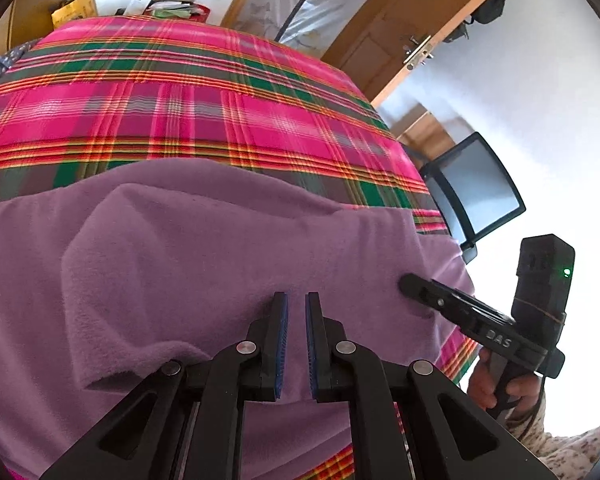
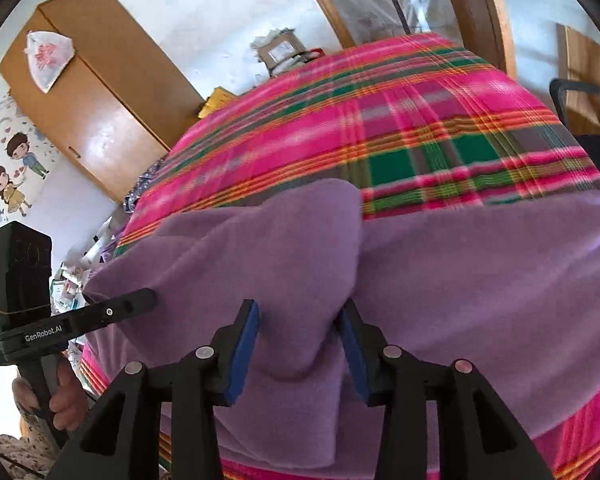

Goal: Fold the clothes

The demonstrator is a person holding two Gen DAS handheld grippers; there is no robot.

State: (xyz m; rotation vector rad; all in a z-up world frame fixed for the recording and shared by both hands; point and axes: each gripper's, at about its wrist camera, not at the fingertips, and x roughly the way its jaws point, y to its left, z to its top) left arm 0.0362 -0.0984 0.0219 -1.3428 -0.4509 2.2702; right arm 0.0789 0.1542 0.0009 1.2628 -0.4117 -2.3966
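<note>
My left tool (image 1: 296, 300) is nearly closed, empty; my right tool (image 2: 298, 308) gapes around a fold of the purple fleece (image 2: 460, 280) — soft, rumpled, draped ahead.

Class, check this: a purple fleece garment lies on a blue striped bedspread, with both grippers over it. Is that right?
One detail is wrong. The bedspread is pink plaid with green and orange lines, as the left wrist view shows. The purple fleece garment does lie on it.
</note>
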